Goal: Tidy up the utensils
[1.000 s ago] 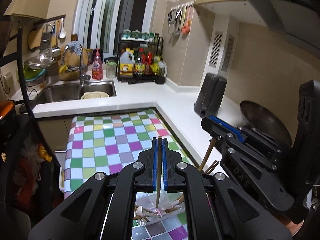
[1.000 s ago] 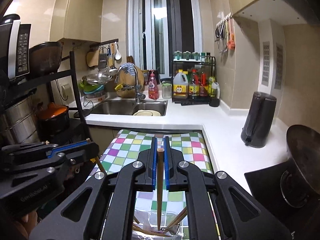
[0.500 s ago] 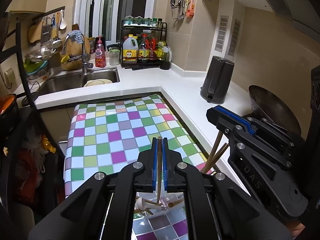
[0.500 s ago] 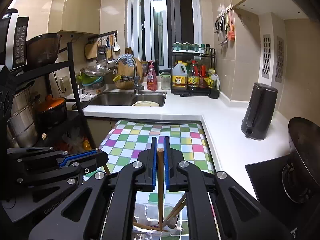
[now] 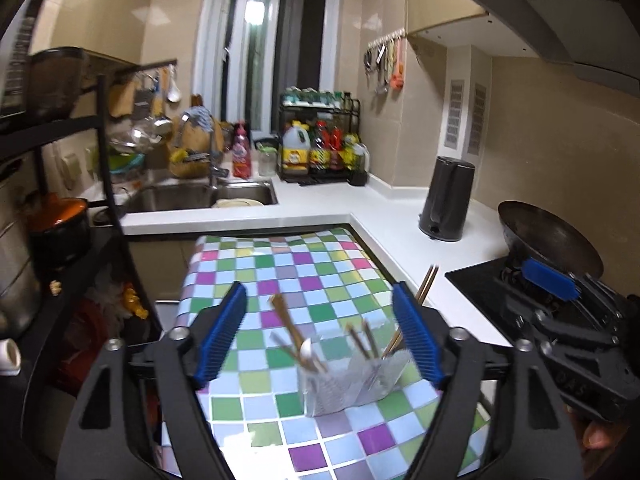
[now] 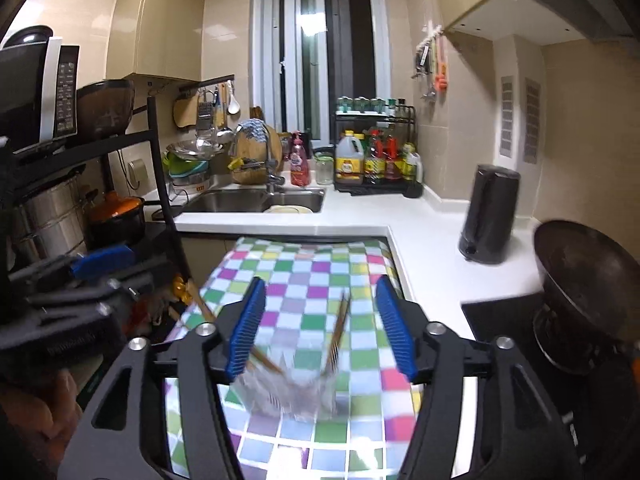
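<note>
Overhead, both grippers hang above the checkered tablecloth (image 5: 280, 276), angled down toward a clear utensil holder (image 5: 348, 380) that stands on it. Seen by the left wrist camera, the left gripper (image 5: 320, 340) has its blue-padded fingers (image 5: 224, 336) spread wide with nothing between them, and the holder sits low between the fingers, nearer the right one. Wooden chopsticks (image 5: 362, 342) and a pale spoon (image 5: 307, 350) lean out of the holder at several angles, and two more chopstick tips (image 5: 427, 284) rise behind the right finger. The right gripper (image 6: 322, 332) is likewise splayed open and empty, pointing down at the same holder (image 6: 288, 388), which is blurred in its view, with chopsticks (image 6: 340, 328) tilted inside. Each gripper's black body shows at the edge of the other's view, well apart from the holder
</note>
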`<state>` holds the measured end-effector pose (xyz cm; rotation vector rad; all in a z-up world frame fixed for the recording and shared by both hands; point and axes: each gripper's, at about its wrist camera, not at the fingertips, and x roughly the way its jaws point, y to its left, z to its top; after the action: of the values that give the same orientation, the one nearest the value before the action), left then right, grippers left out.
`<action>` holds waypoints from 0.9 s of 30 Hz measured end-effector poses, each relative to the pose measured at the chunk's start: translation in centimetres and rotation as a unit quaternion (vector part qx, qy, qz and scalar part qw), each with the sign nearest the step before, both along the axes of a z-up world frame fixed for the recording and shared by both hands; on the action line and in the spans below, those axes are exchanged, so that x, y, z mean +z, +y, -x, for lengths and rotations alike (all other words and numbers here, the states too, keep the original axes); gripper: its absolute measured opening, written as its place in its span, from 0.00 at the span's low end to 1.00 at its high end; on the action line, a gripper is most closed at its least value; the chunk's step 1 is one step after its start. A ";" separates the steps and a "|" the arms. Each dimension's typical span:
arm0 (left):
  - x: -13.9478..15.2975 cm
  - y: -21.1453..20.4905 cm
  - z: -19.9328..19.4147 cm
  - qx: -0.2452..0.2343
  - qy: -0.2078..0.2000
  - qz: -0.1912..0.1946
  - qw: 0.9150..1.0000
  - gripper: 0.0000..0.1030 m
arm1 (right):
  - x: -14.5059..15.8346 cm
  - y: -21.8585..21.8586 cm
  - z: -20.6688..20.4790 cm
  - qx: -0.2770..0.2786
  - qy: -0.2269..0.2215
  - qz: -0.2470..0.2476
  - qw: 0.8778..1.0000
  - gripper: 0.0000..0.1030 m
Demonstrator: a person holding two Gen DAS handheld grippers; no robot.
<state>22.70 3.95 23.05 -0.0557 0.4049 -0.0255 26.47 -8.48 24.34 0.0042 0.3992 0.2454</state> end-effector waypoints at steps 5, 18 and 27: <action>-6.4 -0.1 5.4 0.051 -0.008 0.011 0.999 0.93 | -6.0 -1.4 5.3 -0.038 -0.005 0.009 0.999 0.91; -18.6 -0.8 5.6 0.078 0.019 -0.010 0.997 0.93 | -15.6 -3.1 5.1 -0.063 0.043 0.019 0.997 0.94; -18.9 -1.2 5.4 0.079 0.013 -0.013 0.997 0.93 | -16.1 -2.7 5.3 -0.065 0.035 0.034 0.997 0.94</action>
<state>17.28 2.73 4.14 -0.0617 0.4267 0.1374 21.13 -11.18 8.23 -0.0275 0.4744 0.1033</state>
